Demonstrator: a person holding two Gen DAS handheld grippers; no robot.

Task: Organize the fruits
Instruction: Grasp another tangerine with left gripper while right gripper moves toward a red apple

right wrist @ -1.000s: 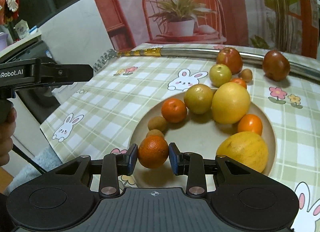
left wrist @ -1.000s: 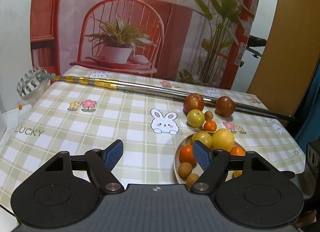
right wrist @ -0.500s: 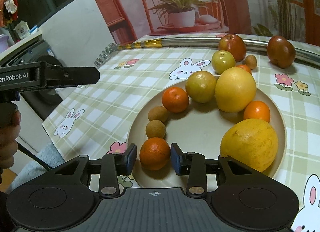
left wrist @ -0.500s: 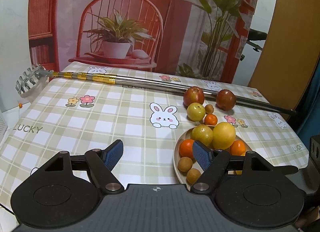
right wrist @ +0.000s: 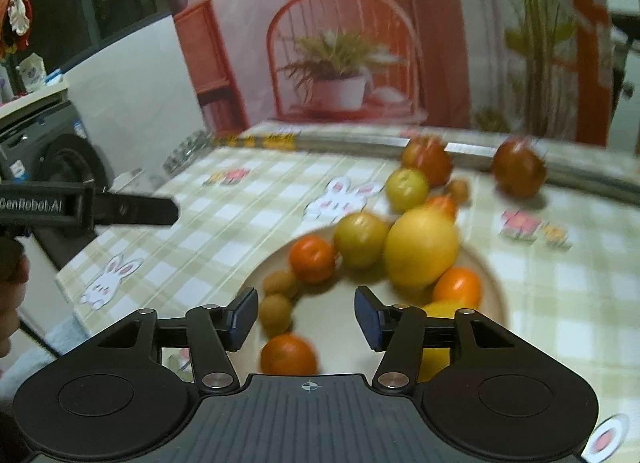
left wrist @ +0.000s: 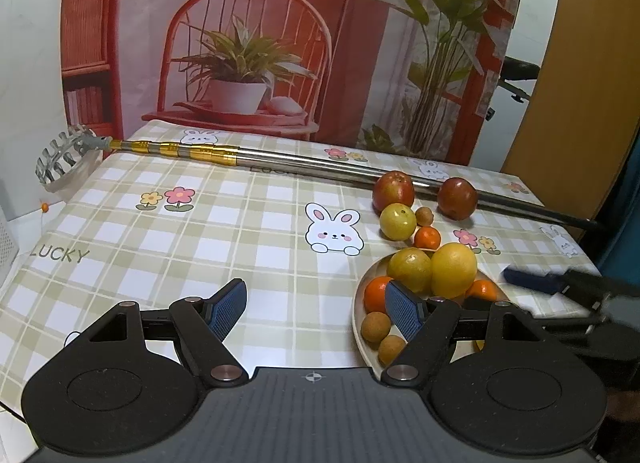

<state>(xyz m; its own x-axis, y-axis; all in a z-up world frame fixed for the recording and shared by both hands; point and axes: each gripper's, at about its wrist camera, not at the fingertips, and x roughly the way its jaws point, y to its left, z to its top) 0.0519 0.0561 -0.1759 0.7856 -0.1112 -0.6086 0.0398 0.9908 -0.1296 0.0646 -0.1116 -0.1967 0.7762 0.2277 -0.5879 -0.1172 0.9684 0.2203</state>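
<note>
a round beige plate (right wrist: 494, 295) sits on the table and holds a large yellow citrus (right wrist: 420, 247), a yellow-green fruit (right wrist: 360, 239) touching it, 3 small oranges (right wrist: 312, 257) (right wrist: 458, 287) (right wrist: 288, 355), 2 small brown round fruits (right wrist: 276, 313) and another yellow fruit (right wrist: 440, 311), mostly hidden. the nearest orange lies free at the plate's near rim. beyond the plate lie 2 red apples (left wrist: 394, 191) (left wrist: 457, 193), a yellow-green apple (left wrist: 397, 221), a small brown fruit (left wrist: 424, 216) and a small orange (left wrist: 427, 237).

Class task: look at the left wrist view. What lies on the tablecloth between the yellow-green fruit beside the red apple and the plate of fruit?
In the left wrist view, one small orange sits between the yellow-green fruit and the plate, with a small brown fruit just behind it.
</note>
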